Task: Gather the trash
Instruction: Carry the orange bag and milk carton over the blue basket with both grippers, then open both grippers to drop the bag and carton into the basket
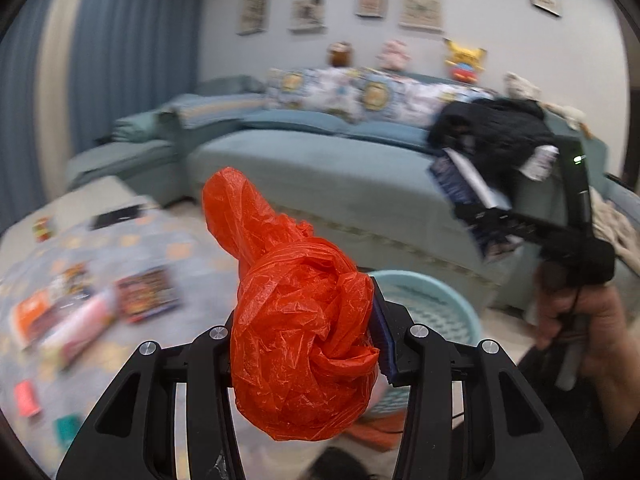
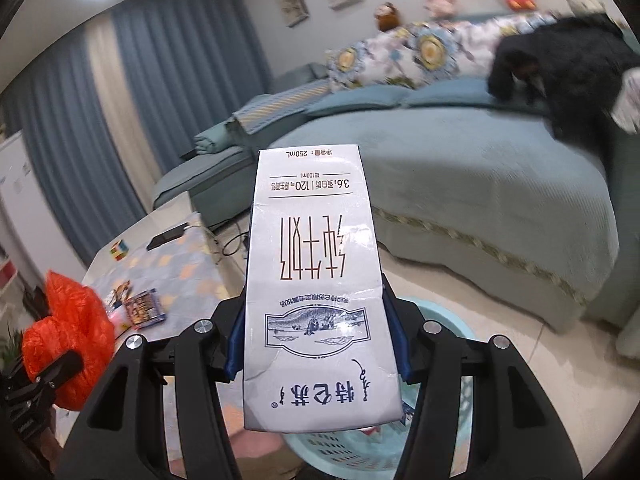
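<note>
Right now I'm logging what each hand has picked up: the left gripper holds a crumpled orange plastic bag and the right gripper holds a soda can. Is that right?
Not quite. The right gripper holds a white milk carton, not a soda can; the right wrist view shows it clamped between the fingers, print upside down. The rest stands: the left gripper holds the crumpled orange bag.

The basket [image 2: 448,312] sits on the floor at 6 o'clock, just below the milk carton [image 2: 316,280] and before the sofa [image 2: 480,184]. The counter [image 2: 176,264] lies at 9 o'clock, with the plastic bag [image 2: 68,344] over its near edge.
</note>
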Demonstrator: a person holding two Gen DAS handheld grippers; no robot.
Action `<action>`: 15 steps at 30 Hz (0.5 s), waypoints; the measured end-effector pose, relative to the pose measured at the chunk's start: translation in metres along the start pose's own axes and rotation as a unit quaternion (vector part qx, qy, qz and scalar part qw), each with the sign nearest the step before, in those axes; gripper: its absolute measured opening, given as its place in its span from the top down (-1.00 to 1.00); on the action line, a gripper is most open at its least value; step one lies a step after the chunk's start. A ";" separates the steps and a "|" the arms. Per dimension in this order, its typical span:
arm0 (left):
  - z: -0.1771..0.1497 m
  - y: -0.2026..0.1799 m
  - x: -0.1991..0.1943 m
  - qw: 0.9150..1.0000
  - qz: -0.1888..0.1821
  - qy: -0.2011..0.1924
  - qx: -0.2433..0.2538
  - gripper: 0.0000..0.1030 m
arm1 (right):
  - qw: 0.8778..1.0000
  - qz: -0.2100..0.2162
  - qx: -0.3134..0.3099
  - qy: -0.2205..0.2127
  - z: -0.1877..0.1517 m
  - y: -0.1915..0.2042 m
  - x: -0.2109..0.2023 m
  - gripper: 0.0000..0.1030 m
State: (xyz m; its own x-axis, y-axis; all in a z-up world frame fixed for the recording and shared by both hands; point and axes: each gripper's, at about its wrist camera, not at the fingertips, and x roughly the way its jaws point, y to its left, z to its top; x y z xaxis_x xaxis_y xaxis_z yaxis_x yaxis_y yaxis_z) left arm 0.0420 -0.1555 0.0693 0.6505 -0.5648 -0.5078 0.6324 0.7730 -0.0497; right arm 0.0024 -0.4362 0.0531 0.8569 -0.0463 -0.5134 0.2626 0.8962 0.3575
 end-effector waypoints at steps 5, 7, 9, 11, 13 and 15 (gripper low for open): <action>0.023 -0.036 0.057 0.998 -0.063 0.026 0.009 0.16 | 1.000 -0.024 0.014 0.014 -0.002 -0.033 0.000 -0.01; 0.031 -0.042 0.076 0.996 -0.081 0.033 0.001 0.14 | 0.999 -0.030 0.016 0.020 -0.001 -0.041 0.002 -0.02; 0.034 -0.049 0.094 0.995 -0.093 0.042 0.000 0.11 | 0.999 -0.025 0.014 0.046 -0.003 -0.048 0.010 -0.04; 0.036 -0.054 0.113 0.992 -0.105 0.064 -0.006 -0.24 | 0.997 -0.037 0.016 0.061 -0.005 -0.053 0.018 -0.04; 0.034 -0.056 0.126 0.990 -0.111 0.086 -0.013 -0.65 | 0.996 -0.041 0.026 0.075 -0.007 -0.062 0.024 -0.05; 0.033 -0.055 0.132 0.989 -0.109 0.094 -0.014 -0.65 | 0.996 -0.033 0.037 0.075 -0.006 -0.068 0.025 -0.05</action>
State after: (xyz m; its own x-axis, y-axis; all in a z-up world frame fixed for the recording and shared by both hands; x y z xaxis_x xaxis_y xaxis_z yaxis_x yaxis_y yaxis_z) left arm 0.1066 -0.2820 0.0330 0.4079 -0.6574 -0.6335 0.7357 0.6476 -0.1984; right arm 0.0032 -0.4950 0.0110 0.7615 -0.0330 -0.6473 0.3538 0.8579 0.3725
